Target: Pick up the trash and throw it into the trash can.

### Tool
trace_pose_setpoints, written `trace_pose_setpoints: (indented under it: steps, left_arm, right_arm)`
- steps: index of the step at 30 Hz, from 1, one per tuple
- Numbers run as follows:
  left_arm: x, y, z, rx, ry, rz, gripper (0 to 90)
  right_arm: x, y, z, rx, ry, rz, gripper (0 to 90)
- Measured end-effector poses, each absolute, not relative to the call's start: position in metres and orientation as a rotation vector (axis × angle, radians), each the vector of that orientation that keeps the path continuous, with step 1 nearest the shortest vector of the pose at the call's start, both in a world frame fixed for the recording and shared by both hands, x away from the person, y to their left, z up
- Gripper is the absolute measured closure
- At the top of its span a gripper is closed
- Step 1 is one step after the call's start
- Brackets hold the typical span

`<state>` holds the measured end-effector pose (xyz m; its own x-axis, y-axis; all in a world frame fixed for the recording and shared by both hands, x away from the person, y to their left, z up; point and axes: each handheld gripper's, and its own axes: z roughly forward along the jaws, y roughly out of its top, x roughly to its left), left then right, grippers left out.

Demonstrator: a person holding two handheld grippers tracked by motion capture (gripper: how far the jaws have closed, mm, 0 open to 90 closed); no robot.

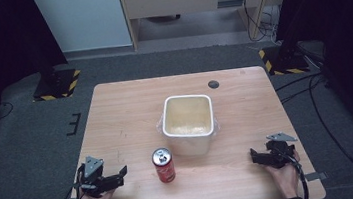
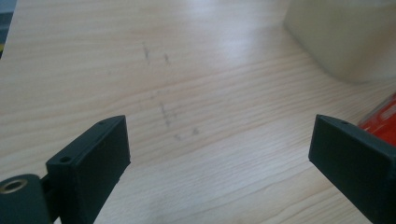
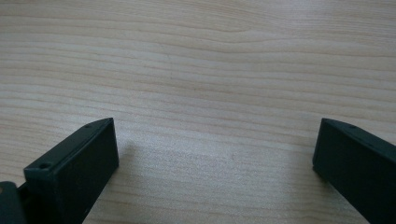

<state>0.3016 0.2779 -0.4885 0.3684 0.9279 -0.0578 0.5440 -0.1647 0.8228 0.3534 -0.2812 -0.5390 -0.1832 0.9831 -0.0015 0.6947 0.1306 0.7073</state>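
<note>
I count one table (image 1: 126,115), one can (image 1: 163,165), one tub (image 1: 189,123) and two grippers, one in each of my hands. The can is red with a silver top, standing upright near my edge of the light wood table, roughly midway between my hands and a little closer to the left one. Just beyond it and slightly to its right stands the white square tub, open at the top, pale and empty-looking inside, with a bit of clear plastic showing at its sides; can and tub sit close but I cannot tell if they touch. A small dark round spot (image 1: 213,84) lies on the tabletop near the far edge. My left gripper (image 1: 118,176) rests low at the near left corner, its grey three-cornered plate on top, jaws pointing toward the can and spread wide; in the left gripper view (image 2: 219,149) bare wood with faint pencil-like marks shows between them, a sliver of the red can (image 2: 380,123) sits behind the right-hand jaw, and the tub's wall (image 2: 345,37) rises at the upper right. My right gripper (image 1: 256,157) lies at the near right corner, pointing left toward the can, well apart from it; in the right gripper view (image 3: 215,154) its jaws are also spread wide, with plain wood grain between them and nothing held.
</note>
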Motion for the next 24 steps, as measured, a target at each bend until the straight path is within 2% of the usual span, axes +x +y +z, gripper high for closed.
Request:
trace_pose_setpoints:
  steps: [10, 24]
  left_arm:
    - [0.291, 0.258, -0.448, 1.723, 1.168, 0.589, 5.0]
    - [0.292, 0.211, -0.408, 1.710, 1.012, 0.582, 5.4]
  right_arm:
    - [0.353, -0.281, -0.539, 1.617, 1.933, 0.800, 0.5]
    - [0.353, -0.281, -0.539, 1.620, 1.928, 0.798, 0.5]
